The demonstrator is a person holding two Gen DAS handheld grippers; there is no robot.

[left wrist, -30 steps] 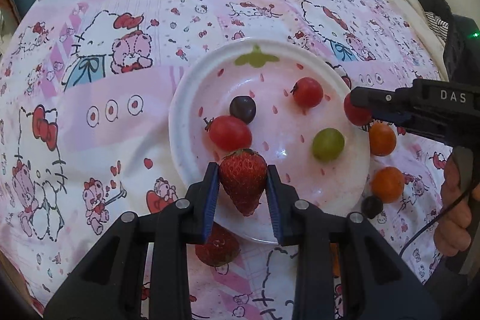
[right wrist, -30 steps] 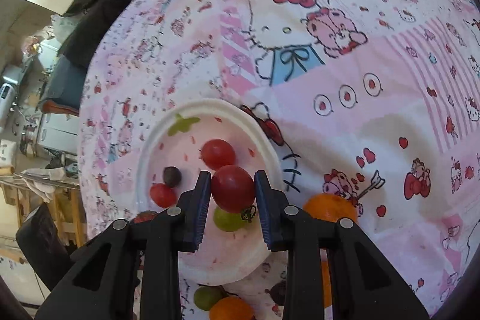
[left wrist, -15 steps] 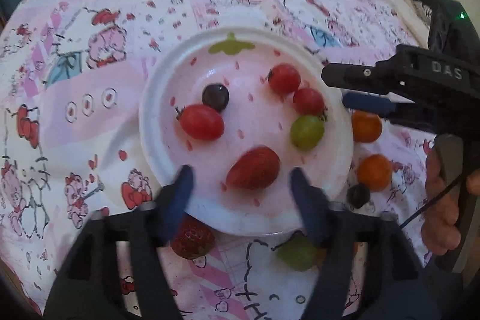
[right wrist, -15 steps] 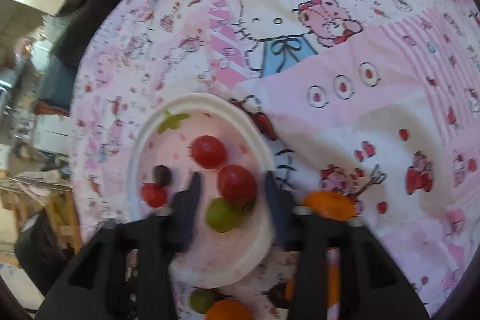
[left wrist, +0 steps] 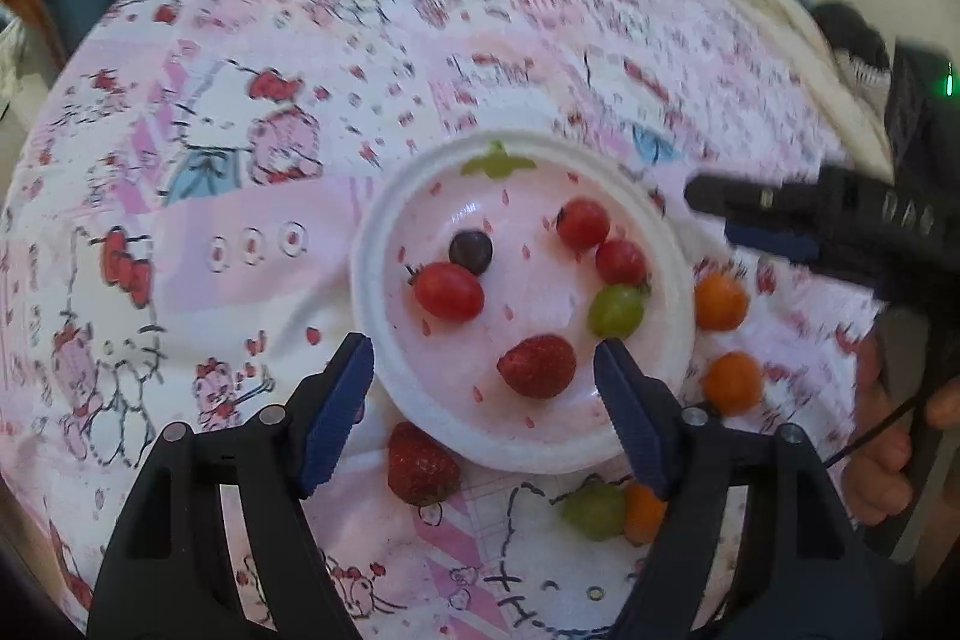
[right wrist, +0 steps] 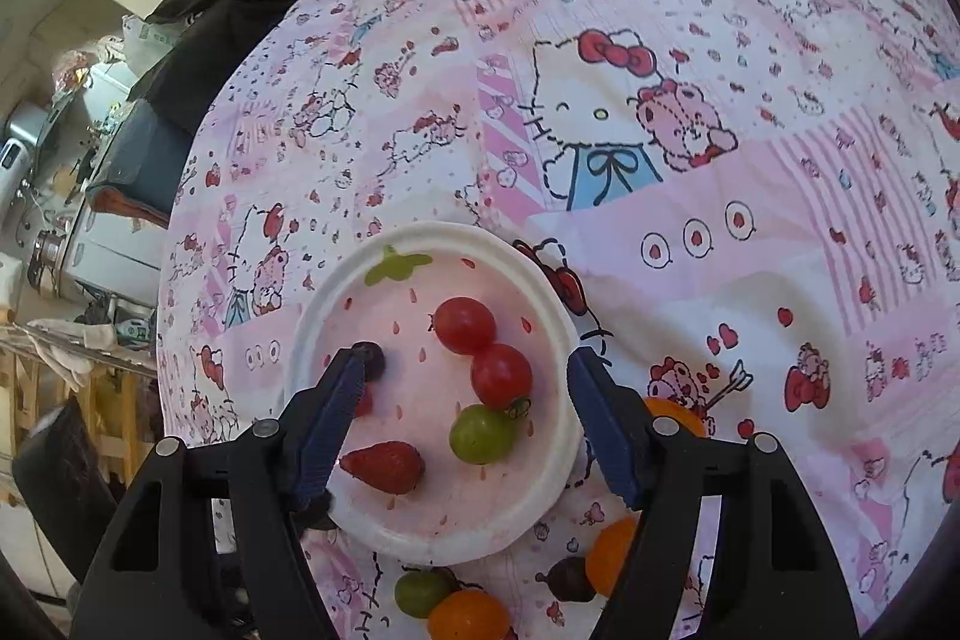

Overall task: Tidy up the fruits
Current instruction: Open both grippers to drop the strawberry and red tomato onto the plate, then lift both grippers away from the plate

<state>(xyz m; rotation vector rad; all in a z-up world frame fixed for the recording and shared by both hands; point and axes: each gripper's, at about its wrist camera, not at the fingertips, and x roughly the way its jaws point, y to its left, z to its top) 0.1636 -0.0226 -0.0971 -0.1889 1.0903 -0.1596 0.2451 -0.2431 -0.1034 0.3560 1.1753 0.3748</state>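
Under left wrist cam: left gripper [left wrist: 483,376] w/ blue pads spread wide apart, empty, hovering over near rim of white plate [left wrist: 681,316]. On plate: strawberry [left wrist: 537,366] lying between the pads but touching neither; dark grape [left wrist: 471,251] touching oblong red tomato [left wrist: 449,290] at left; two round red cherry tomatoes [left wrist: 582,224] [left wrist: 621,262] and green grape [left wrist: 615,310] in a touching chain at right. Off plate, on Hello Kitty cloth [left wrist: 240,232]: second strawberry [left wrist: 422,466] just beside near rim; second green grape [left wrist: 593,509] touching an orange tomato [left wrist: 642,511], partly hidden behind right pad; two more orange tomatoes [left wrist: 720,301] [left wrist: 732,382] near right rim. Right gripper [left wrist: 714,214] seen side-on at frame right, blurred; can't tell spread from here.

Under right wrist cam: right gripper [right wrist: 465,424] also wide apart, empty, straddling the plate [right wrist: 312,328]. Strawberry [right wrist: 384,466] near left pad, not touching. Red tomatoes [right wrist: 464,324] [right wrist: 501,376] and green grape [right wrist: 482,433] touching in a line. Dark grape [right wrist: 375,360] at left pad tip, partly hidden; oblong tomato mostly behind pad. Below plate on cloth [right wrist: 660,160]: green grape [right wrist: 420,592], orange tomato [right wrist: 468,615], dark grape [right wrist: 567,579], another orange tomato [right wrist: 609,547]; a further orange one [right wrist: 669,409] peeks behind right pad.
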